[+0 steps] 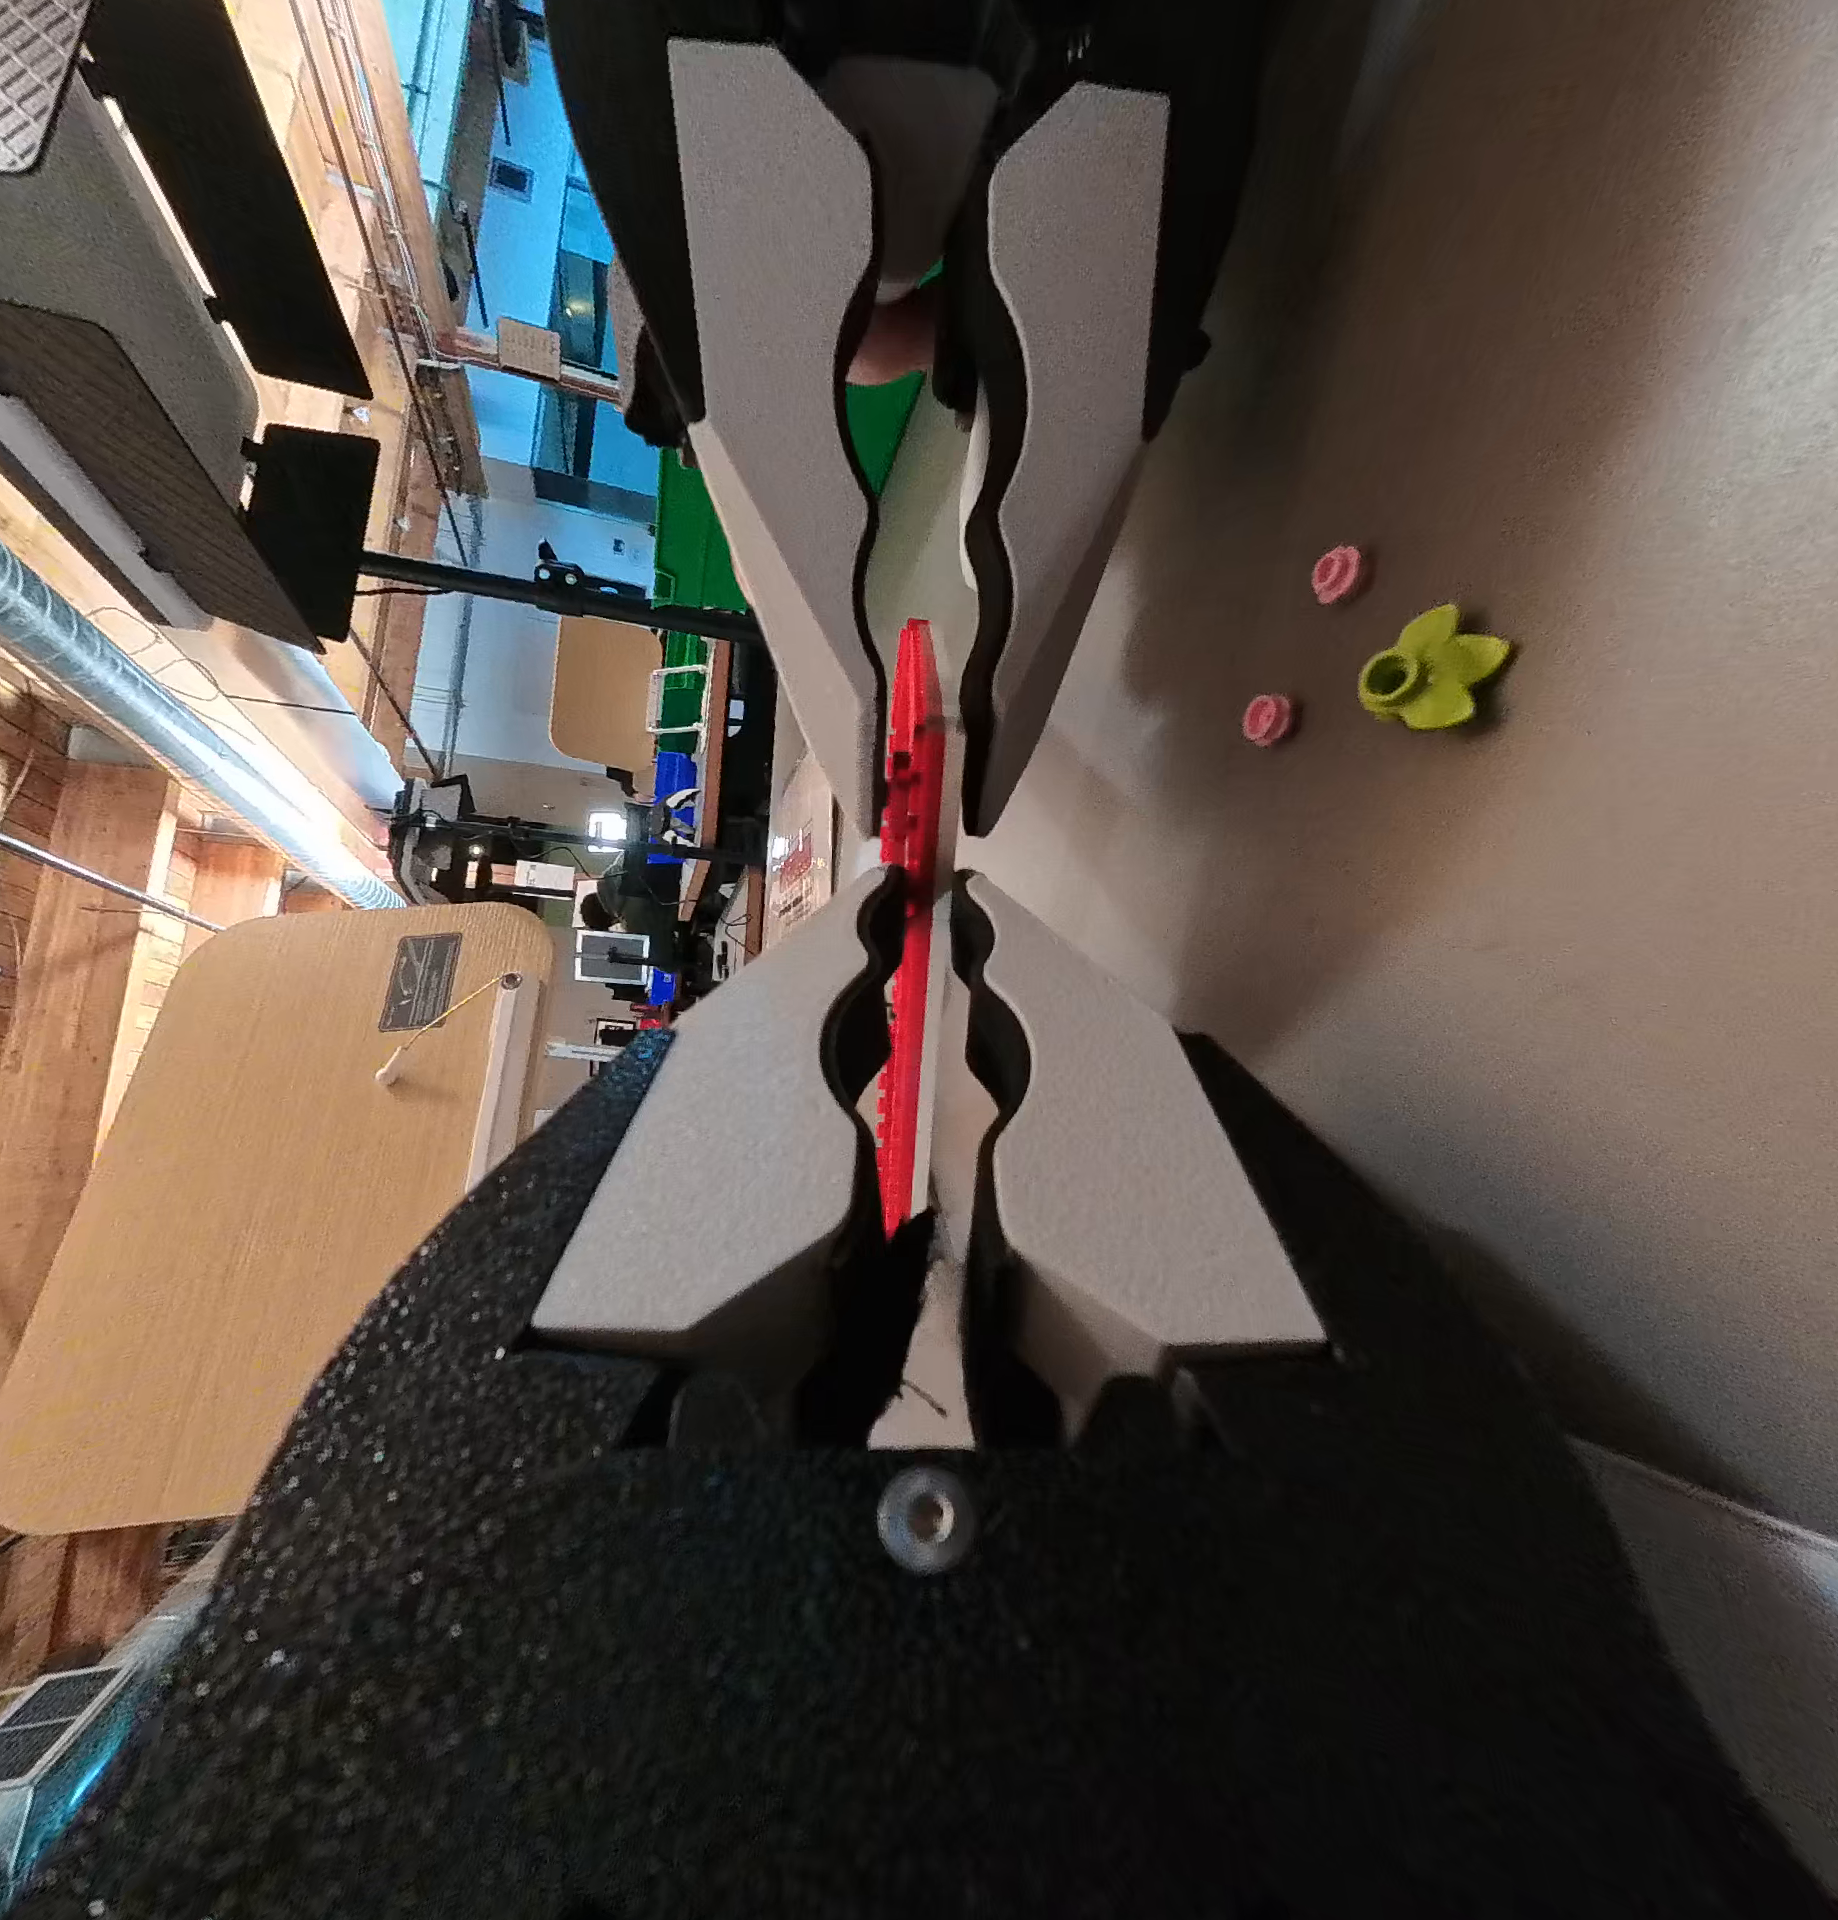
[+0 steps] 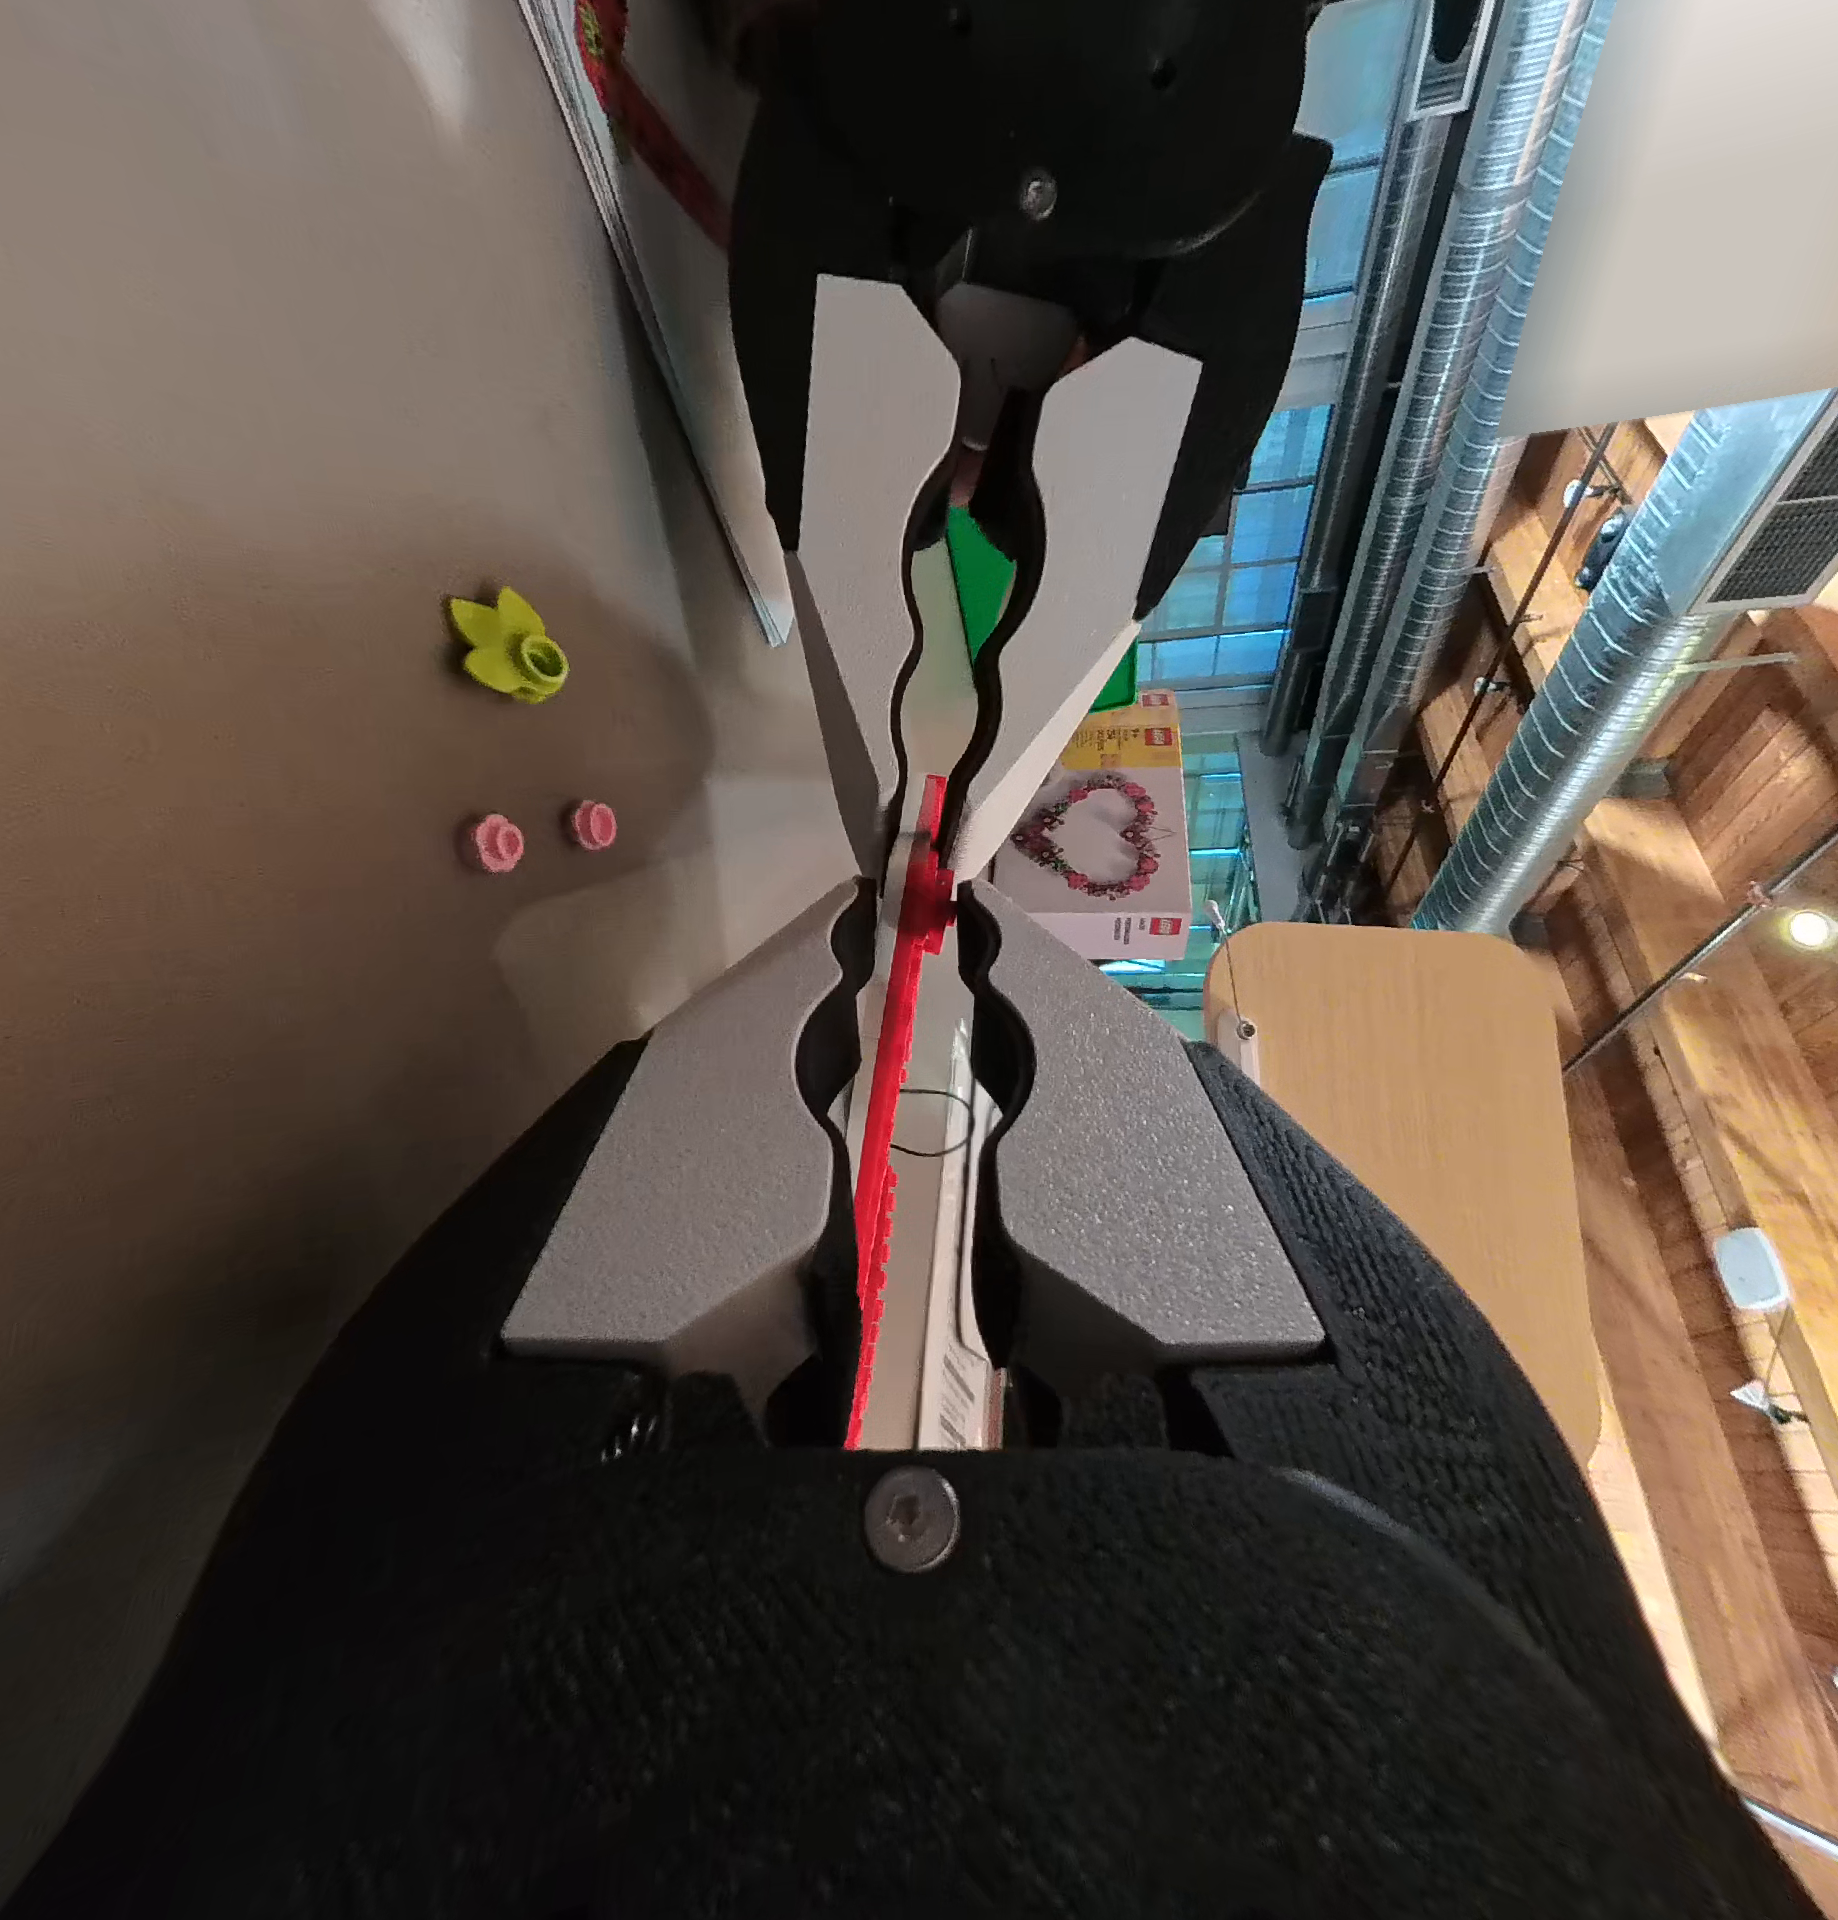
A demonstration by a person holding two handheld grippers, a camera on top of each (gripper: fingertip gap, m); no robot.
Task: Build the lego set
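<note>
wooden panel point(image 2: 1414, 1122) beside silver ducts point(image 2: 1580, 665) | black light panels point(image 1: 219, 208) overhead | blue bins point(image 1: 679, 779) far off

A bright red studded plate point(image 1: 920, 831) sits between pale grey fingers point(image 1: 749, 1132) on speckled black housings, while a lime-green flower piece point(image 1: 1429, 667) and two pink round studs point(image 1: 1268, 719) lie on the plain beige bench point(image 1: 1569, 987).

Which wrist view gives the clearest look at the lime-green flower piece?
The left wrist view: the lime-green flower piece lies sharp on the table, petals and stud visible. The right wrist view shows it about as large, but slightly softer.
</note>
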